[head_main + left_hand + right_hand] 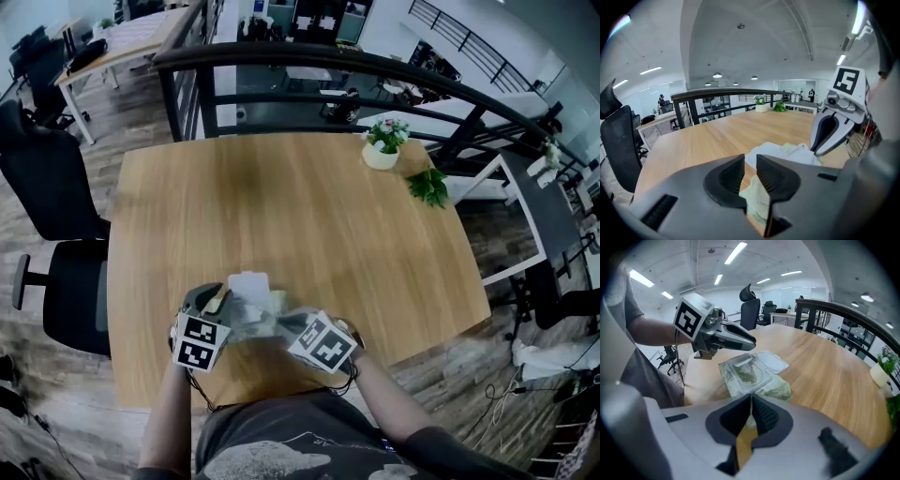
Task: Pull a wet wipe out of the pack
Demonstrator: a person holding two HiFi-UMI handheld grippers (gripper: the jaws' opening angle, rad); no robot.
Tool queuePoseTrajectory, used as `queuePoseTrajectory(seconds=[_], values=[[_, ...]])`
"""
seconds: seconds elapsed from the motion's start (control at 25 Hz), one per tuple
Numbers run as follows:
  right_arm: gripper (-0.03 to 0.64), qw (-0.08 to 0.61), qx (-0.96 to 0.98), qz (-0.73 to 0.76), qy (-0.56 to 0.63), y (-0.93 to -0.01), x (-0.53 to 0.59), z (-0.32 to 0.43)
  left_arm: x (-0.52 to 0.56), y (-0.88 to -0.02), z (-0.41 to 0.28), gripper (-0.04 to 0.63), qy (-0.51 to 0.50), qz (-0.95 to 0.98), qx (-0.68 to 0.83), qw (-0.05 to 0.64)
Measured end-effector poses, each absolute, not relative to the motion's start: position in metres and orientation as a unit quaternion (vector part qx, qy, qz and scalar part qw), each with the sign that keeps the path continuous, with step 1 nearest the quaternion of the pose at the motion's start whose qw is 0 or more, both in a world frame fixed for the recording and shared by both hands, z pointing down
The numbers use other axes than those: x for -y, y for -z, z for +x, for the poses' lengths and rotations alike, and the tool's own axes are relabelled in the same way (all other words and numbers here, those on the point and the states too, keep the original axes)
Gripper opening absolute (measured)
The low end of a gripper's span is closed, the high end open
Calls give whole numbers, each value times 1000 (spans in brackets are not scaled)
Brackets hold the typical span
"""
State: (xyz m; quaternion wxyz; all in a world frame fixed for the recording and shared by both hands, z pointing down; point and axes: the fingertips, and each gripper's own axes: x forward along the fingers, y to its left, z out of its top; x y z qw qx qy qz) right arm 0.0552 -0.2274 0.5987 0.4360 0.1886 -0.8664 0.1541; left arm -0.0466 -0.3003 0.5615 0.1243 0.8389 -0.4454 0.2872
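The wet wipe pack [255, 314], pale green with its clear flip lid [248, 283] open, lies near the front edge of the wooden table [281, 206] between both grippers. My left gripper [217, 300] is at its left end. In the left gripper view its jaws [749, 171] stand a narrow gap apart with the pack's pale green edge [757, 201] pinched low between them. My right gripper [286, 325] is at the pack's right end. In the right gripper view its jaws [751, 412] are shut on the pack's near edge, and the pack [750, 376] lies just ahead.
A white pot of flowers [382, 150] and a loose green sprig [429, 186] sit at the table's far right corner. A black railing [328, 66] runs behind the table. Black office chairs [56, 281] stand at the left.
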Motion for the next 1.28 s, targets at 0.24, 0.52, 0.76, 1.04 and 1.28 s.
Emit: queuePoseTrajectory(seconds=[0.24,0.52,0.76,1.04,1.28], values=[[25,422,862,229,-164,-588,237,70,269,-544,-29,106,-254,863,421,115],[25,400,858,264,-186,-581,240,86,240,-549,4,276,-267,889,360,92],[25,408,855,267,-177,-584,225,84,245,-549,14,291,-275,874,397,55],[25,410,857,262,-171,-579,217,84,256,-549,6,256,-286,854,430,59],[25,404,863,253,-165,-574,217,76,252,-540,-7,76,-278,847,448,69]])
